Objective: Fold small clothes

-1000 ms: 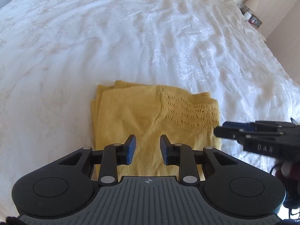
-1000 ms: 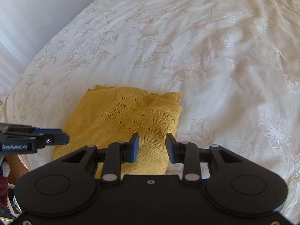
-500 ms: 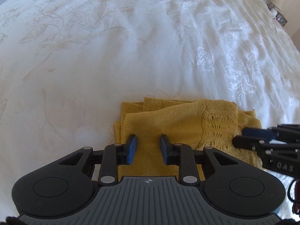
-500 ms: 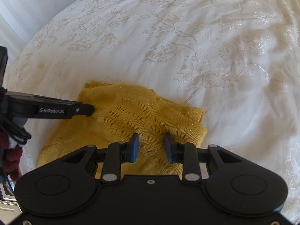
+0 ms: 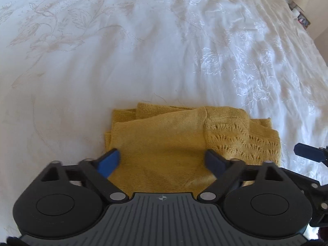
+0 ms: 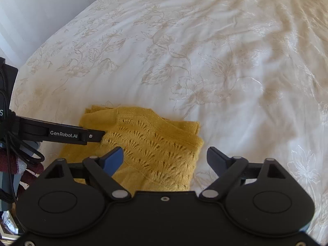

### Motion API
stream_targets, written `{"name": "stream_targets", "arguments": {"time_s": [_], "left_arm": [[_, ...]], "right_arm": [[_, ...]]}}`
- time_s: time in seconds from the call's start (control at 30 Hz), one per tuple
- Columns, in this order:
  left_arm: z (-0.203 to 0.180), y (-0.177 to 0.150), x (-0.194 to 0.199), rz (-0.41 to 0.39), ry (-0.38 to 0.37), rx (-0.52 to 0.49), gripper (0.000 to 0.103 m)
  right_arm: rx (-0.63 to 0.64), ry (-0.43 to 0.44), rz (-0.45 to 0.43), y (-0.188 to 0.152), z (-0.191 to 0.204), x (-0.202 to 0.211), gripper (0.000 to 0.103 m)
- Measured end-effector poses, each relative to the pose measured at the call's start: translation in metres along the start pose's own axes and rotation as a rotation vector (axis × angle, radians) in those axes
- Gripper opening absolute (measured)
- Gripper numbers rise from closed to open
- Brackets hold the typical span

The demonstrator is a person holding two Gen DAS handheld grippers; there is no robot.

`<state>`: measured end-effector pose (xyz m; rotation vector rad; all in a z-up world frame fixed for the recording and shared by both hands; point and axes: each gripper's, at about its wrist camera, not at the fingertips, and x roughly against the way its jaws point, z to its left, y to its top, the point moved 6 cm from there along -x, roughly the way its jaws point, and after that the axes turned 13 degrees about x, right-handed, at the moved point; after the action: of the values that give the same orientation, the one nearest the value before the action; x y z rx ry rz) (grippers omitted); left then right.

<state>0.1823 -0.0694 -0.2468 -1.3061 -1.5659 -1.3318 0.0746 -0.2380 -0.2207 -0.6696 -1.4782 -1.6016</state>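
A folded yellow knit garment [image 5: 168, 143] with a lacy openwork band lies on the white embroidered bedspread [image 5: 143, 51]. My left gripper [image 5: 164, 161] is open, its blue-padded fingers spread over the garment's near edge, holding nothing. In the right wrist view the same garment [image 6: 151, 143] lies just ahead. My right gripper [image 6: 166, 158] is open over the garment's right near corner, empty. The left gripper's finger [image 6: 61, 134] reaches across the garment's left side. The right gripper's fingertip [image 5: 307, 154] shows at the right edge of the left wrist view.
The bedspread [image 6: 205, 51] spreads far beyond the garment. A bedside stand with small items [image 5: 299, 14] is at the far right. A white wall [image 6: 30, 10] borders the bed's left side. Dark red cloth and cables [image 6: 20, 164] hang at the left edge.
Both grippers have opened wide from nearly shut. The garment has shifted lower and more central in both views as the grippers moved over its near edge.
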Motion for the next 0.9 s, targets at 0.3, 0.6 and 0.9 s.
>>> {"name": "stream_targets", "arguments": {"time_s": [0.3, 0.6, 0.9], "left_arm": [[-0.001, -0.016, 0.022, -0.078, 0.103, 0.002, 0.103], [0.003, -0.037, 0.078, -0.118, 0.149, -0.026, 0.103], [0.009, -0.053, 0.115, -0.132, 0.111, -0.057, 0.103]], "right_arm": [[-0.010, -0.032, 0.013, -0.018, -0.005, 0.025, 0.102], [-0.097, -0.042, 0.006, -0.033, 0.005, 0.048, 0.102], [-0.185, -0.106, 0.006, -0.046, 0.034, 0.072, 0.102]]}}
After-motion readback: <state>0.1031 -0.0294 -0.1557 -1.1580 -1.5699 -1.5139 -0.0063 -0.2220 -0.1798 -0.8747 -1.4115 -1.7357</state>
